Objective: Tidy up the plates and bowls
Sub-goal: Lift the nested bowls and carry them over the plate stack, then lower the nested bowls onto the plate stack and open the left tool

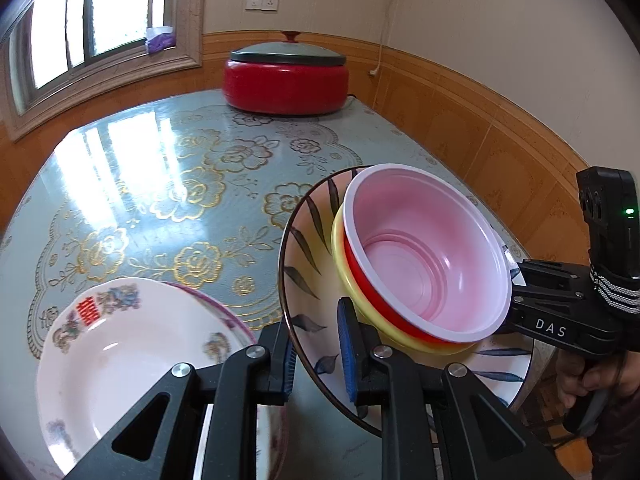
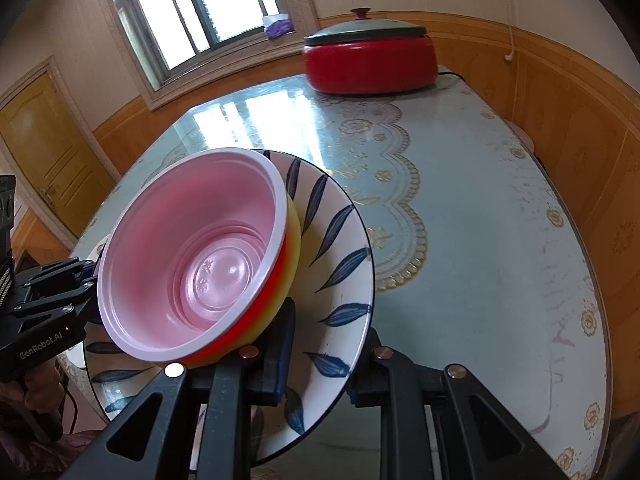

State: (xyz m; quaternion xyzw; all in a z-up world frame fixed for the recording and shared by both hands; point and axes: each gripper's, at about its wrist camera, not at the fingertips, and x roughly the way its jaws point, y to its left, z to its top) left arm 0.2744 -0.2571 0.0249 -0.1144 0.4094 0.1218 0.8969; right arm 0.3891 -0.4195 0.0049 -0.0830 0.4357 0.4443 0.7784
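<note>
A white plate with blue leaves [image 1: 308,264] [image 2: 340,240] is held tilted above the table. On it rest nested bowls: a red bowl with a pink inside [image 1: 424,248] [image 2: 192,248] in a yellow bowl [image 1: 360,292] [image 2: 294,240]. My left gripper [image 1: 316,356] is shut on the plate's near rim. My right gripper [image 2: 320,364] is shut on the opposite rim; it shows in the left wrist view [image 1: 560,304]. A white plate with a red character [image 1: 128,352] lies on a second plate with a purple rim [image 1: 236,320], left of my left gripper.
A red electric pot with a grey lid [image 1: 286,74] [image 2: 368,56] stands at the table's far end. The table [image 1: 168,184] [image 2: 480,208] has a green floral glossy cover. Wood-panelled walls run along the right and far sides, with a window at the far left.
</note>
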